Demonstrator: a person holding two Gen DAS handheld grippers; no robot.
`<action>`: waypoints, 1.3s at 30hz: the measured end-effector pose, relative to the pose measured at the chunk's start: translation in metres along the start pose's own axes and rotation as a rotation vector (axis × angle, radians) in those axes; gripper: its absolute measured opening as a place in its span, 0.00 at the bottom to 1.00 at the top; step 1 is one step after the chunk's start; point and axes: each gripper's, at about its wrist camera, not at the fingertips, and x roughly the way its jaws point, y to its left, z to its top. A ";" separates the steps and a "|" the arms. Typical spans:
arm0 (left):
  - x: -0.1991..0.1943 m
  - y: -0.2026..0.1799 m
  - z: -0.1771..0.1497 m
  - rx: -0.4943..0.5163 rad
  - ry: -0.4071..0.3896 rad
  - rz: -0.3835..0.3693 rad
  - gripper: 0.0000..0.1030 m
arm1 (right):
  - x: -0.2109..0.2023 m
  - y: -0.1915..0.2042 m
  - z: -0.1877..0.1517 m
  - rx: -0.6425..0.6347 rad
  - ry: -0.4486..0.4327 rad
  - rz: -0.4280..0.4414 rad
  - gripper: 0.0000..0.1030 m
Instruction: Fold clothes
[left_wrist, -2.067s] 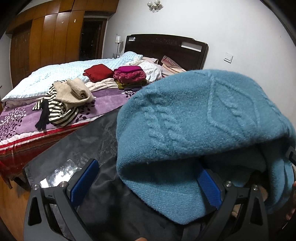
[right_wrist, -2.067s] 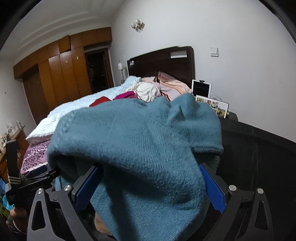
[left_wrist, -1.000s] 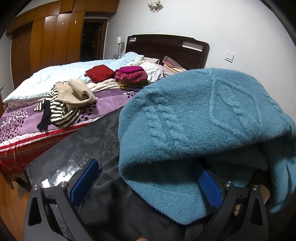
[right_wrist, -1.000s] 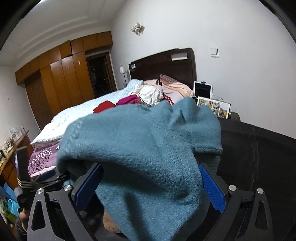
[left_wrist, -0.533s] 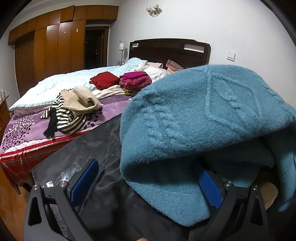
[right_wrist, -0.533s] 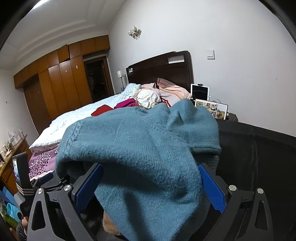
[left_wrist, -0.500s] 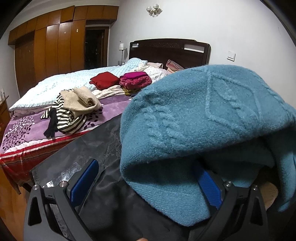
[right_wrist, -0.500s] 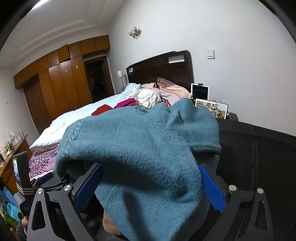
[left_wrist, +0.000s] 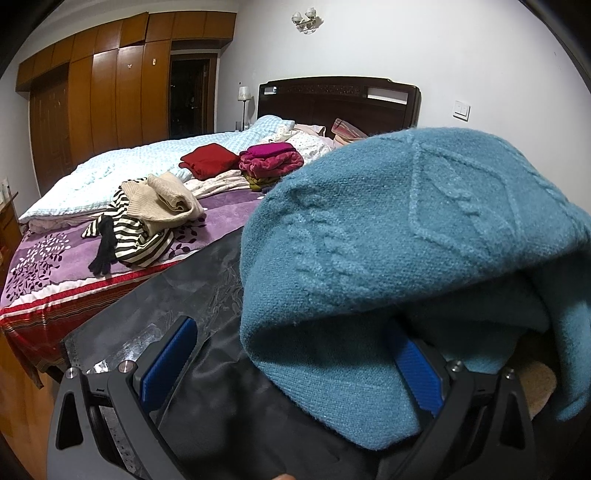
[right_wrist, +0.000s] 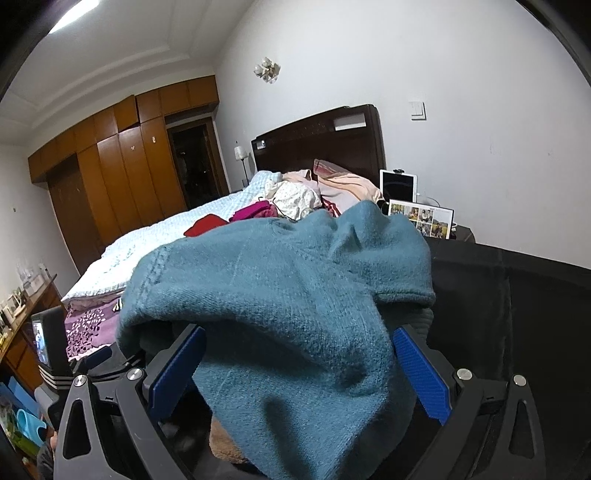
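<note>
A teal cable-knit sweater (left_wrist: 406, 236) is bunched up and lifted above a black sheet (left_wrist: 229, 413). It drapes over my left gripper (left_wrist: 291, 362), whose blue pads stand wide apart; the right pad (left_wrist: 413, 369) is partly under the knit. In the right wrist view the same sweater (right_wrist: 280, 306) hangs over my right gripper (right_wrist: 299, 369), also wide open, with fabric sagging between the pads. Neither gripper pinches the cloth; the sweater rests on top of the fingers.
A bed (left_wrist: 48, 243) with a purple cover holds a striped and cream pile (left_wrist: 147, 218), a red folded garment (left_wrist: 208, 160) and a magenta stack (left_wrist: 271, 160). Dark headboard (left_wrist: 332, 99), wooden wardrobe (left_wrist: 96, 103), a tablet and photo frame (right_wrist: 421, 218) on the nightstand.
Both grippers have lifted and tilted up slightly with the sweater draped on them; more of the ceiling and wall shows in the right wrist view. The jaws stay open.
</note>
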 end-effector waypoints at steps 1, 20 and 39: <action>0.000 0.000 0.000 0.001 0.000 0.001 0.99 | -0.001 0.001 0.000 -0.001 -0.001 0.001 1.00; -0.034 0.024 0.022 -0.080 -0.106 -0.033 1.00 | 0.004 0.012 0.027 -0.062 -0.035 0.007 1.00; 0.000 0.014 0.073 -0.083 -0.051 -0.142 1.00 | 0.119 -0.022 0.109 -0.030 0.231 0.068 1.00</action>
